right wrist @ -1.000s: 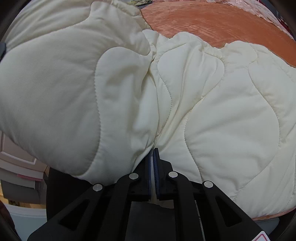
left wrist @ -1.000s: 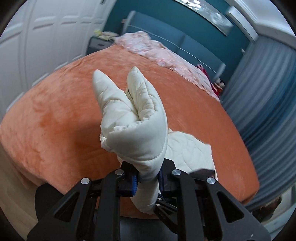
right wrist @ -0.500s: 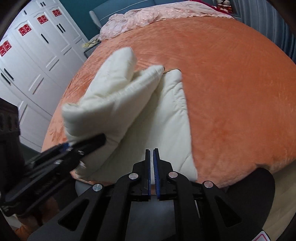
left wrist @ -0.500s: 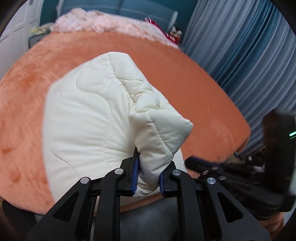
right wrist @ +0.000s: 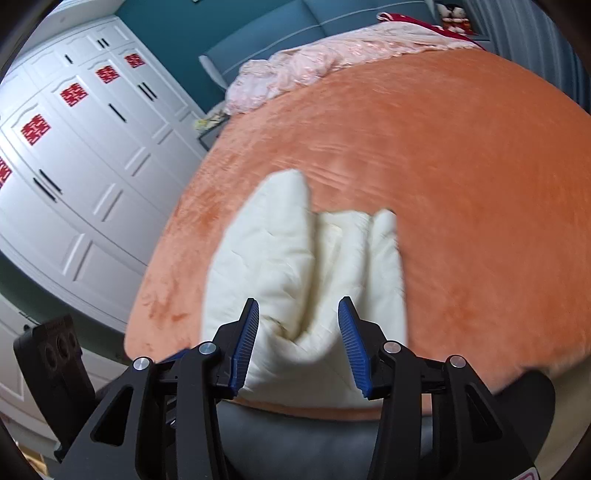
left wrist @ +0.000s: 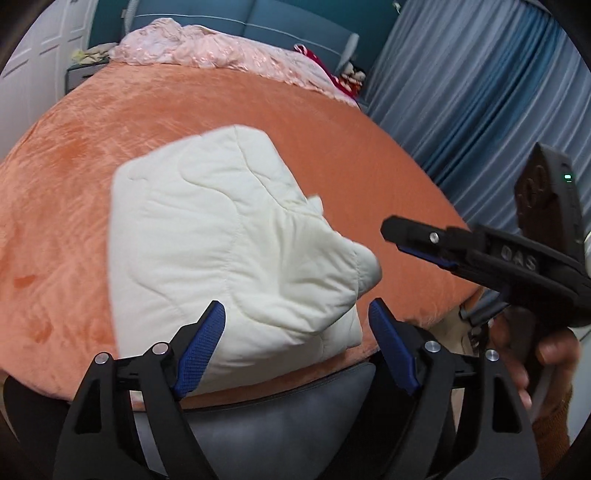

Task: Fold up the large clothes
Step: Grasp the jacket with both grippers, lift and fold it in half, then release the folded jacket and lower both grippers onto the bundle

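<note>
Nearest the cameras, both tools had been emptied. The left gripper [left wrist: 297, 345], which half a second before had been clamped on a thick fold of the cream quilted garment [left wrist: 229, 258], was now spread wide with nothing between its blue pads. The right gripper [right wrist: 298, 341], pressed shut and empty half a second before, was likewise parted wide and held nothing. The garment had been let down onto the near edge of the orange bedspread [left wrist: 66, 155], where it lay as a bulky, layered bundle. From the right wrist view its layers were seen standing as loose ridges rather than lying flat. A fold was therefore judged to have been completed and released, though some pressing or a further fold was probably still wanted.

In the left wrist view the right gripper was seen to the right of the bundle, just clear of the fabric. Nothing was lying on the bedspread beside the garment. Farther off, a crumpled pink coverlet [left wrist: 207, 48] was heaped at the far end of the bed, before a teal headboard [left wrist: 295, 22]. White wardrobe doors [right wrist: 74, 147] stood to the left, and blue curtains [left wrist: 480, 92] hung to the right.
</note>
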